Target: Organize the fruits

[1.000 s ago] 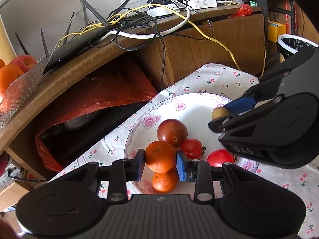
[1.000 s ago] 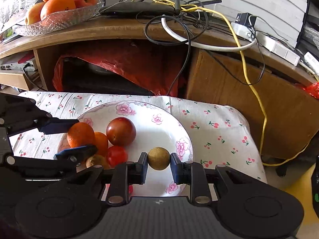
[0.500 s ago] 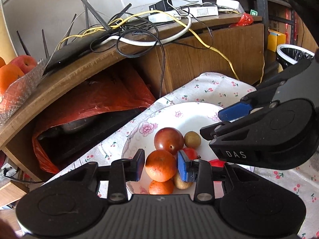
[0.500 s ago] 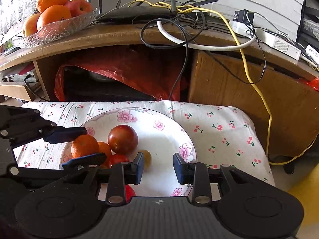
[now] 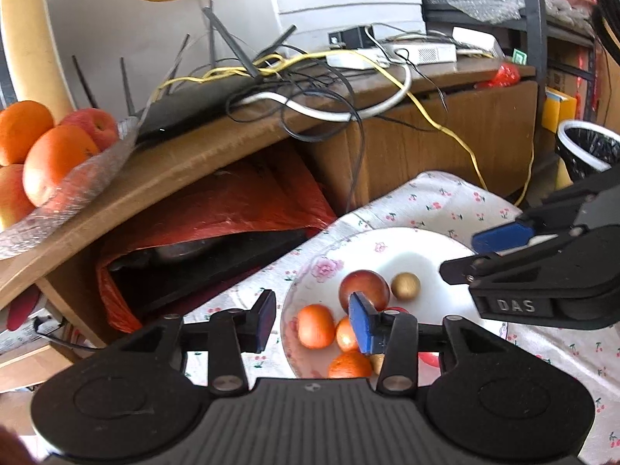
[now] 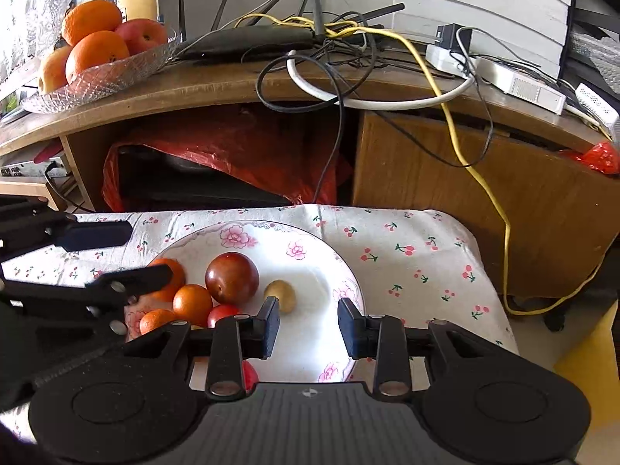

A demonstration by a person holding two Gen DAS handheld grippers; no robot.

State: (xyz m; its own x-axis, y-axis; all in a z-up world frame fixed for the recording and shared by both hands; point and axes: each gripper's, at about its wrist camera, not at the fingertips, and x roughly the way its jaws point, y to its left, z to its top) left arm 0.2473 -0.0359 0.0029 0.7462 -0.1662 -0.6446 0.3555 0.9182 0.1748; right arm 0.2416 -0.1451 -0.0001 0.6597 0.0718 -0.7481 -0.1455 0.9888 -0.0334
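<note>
Hovering over the plate point(image 6: 310, 352) at frame centre, I have both left tongs point(image 5: 312, 319) and right tongs point(image 6: 308, 325) wide open, empty. The plum point(image 6: 231, 278) looks smooth, probably slippery; I'd grip it across its widest middle.

Only one text can be read with certainty: the white letters "DAS", printed on the black side of the right gripper point(image 5: 500, 248) as it shows in the left wrist view. On the shelf at the far right of the same view stands a small green sign point(image 5: 519, 56) with a pale figure on it, too small to read. No other label, brand or number is legible in either view.
</note>
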